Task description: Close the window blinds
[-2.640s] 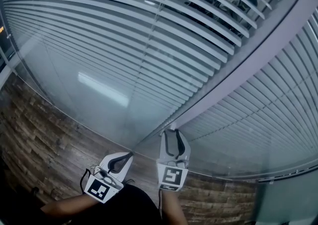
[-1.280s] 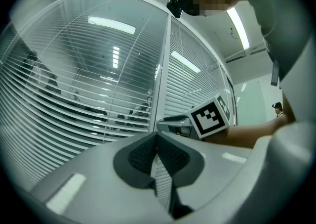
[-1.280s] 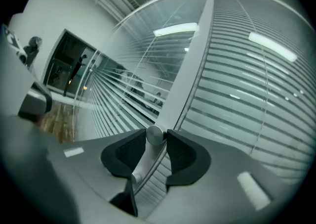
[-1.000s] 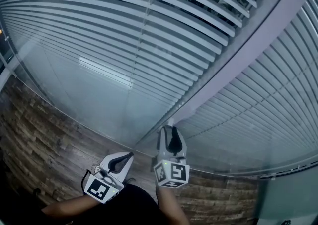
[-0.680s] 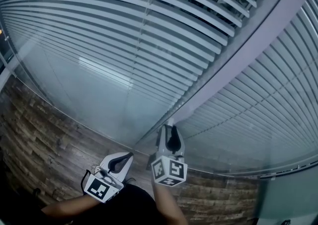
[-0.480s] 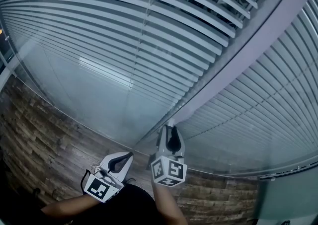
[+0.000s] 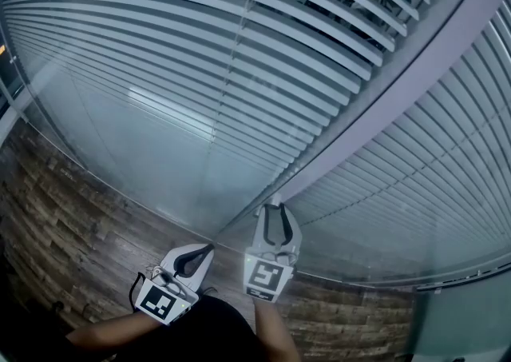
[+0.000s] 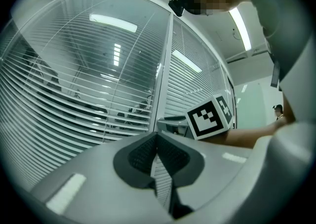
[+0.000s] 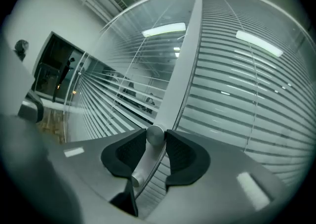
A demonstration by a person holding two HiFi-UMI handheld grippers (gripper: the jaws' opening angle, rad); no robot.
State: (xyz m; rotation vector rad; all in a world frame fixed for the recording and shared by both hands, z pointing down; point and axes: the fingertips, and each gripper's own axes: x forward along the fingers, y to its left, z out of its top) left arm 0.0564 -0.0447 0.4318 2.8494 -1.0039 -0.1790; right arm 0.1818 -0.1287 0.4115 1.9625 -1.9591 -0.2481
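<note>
As its jaws have just been closing, right gripper (image 7: pixel 275 208) pinches knob (image 9: pixel 155 134)

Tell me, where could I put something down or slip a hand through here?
Bare wood floor lies left of the left gripper, along the foot of the glass wall, and again right of the right gripper. It's tight at the frame post: the right gripper's jaws, just closing, pinch the round knob there, the shut left gripper close beside.

White slatted blinds (image 7: pixel 239 57) run in stripes either side of a pale grey post (image 7: pixel 383 101). The floor (image 7: pixel 64 224) is brown wood-plank, the knob (image 9: pixel 155 135) silver, and the marker cubes (image 7: pixel 265 279) carry black-and-white squares.
</note>
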